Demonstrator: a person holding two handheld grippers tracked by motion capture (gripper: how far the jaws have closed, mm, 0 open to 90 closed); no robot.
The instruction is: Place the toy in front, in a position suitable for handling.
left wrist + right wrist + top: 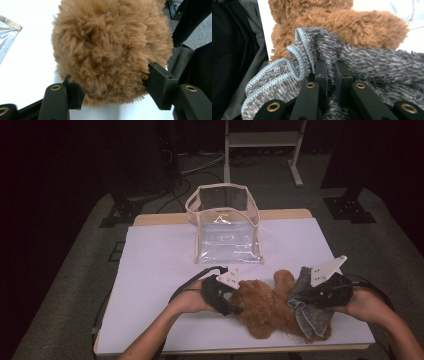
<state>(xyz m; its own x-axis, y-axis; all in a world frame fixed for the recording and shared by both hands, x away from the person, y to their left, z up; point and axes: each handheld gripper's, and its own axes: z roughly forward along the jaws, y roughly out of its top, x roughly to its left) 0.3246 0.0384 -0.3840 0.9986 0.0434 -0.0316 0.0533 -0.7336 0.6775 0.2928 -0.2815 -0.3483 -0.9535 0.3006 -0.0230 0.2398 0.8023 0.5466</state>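
The bear point(265, 307) lies on the counter point(160, 265) in front of the clear bag point(226, 227), half dressed at most. The left tool point(231, 304) clasps the bear's fluffy end between part-open jaws. The right tool point(306, 301), pinched nearly closed on the grey knit point(310, 317), has yet to work it on.

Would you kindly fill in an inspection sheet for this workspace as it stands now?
Surface: white table top, bare at left.
Job's things: brown teddy bear lying at the front edge; grey knitted cloth over its right side.
Clutter: clear bag standing open at the back.
Grippers: left gripper jaws around the bear; right gripper shut on the cloth.
Cables: black cable trailing from the left gripper.
Surroundings: dark floor, metal stand behind.
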